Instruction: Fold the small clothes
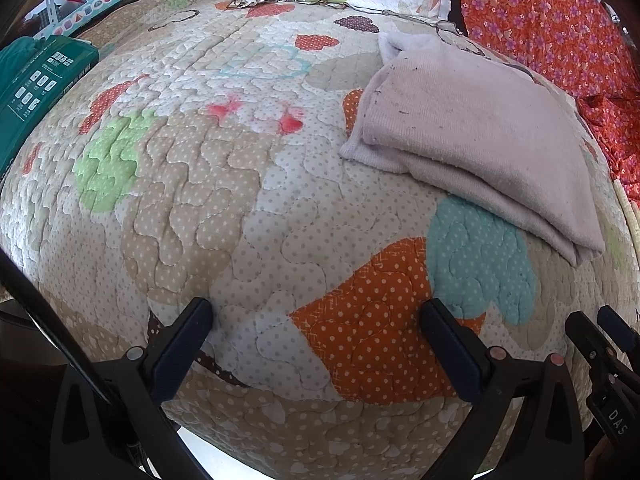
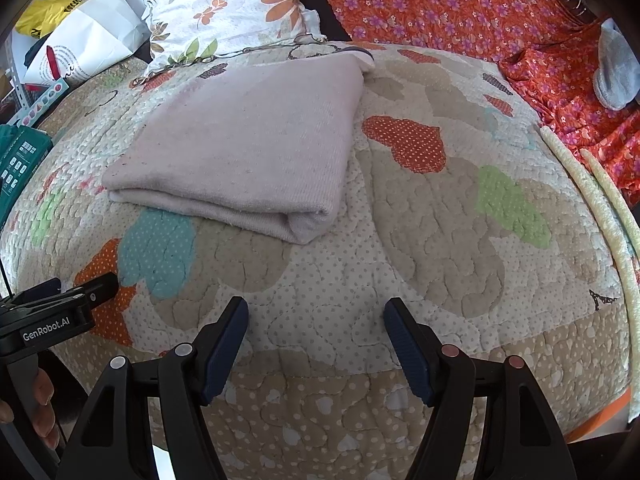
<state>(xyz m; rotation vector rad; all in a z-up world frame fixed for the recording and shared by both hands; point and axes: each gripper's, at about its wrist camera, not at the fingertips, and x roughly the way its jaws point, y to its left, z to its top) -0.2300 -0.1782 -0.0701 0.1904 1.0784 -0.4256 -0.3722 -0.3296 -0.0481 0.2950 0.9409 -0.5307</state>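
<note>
Quilt (image 1: 224, 216): a patchwork bedspread with dotted heart patches fills both views; its edges are cut off by the fisheye rim, and what it lies on is hidden.
Orange floral fabric (image 2: 460, 12): bunched along the quilt's far right side; whether it is a sheet or a garment cannot be told.
Floral pillow (image 2: 224, 8): at the far edge of the quilt, top cropped.
Folded cloth (image 1: 472, 128): a pale lilac garment lying folded flat on the quilt, well ahead of both grippers and touched by neither; its type cannot be made out, and small dark specks mark its upper layer.
Green box (image 1: 32, 92): at the left margin, print too small to read.
Grey item (image 2: 616, 68): partly cut off at the right rim, unidentifiable.
Left gripper (image 1: 316, 316): fingers spread wide apart over the quilt, holding nothing.
Right gripper (image 2: 316, 312): fingers apart, empty, over the quilt's near part.
Hand (image 2: 42, 408): only fingertips show at the lower left rim of the right wrist view.
</note>
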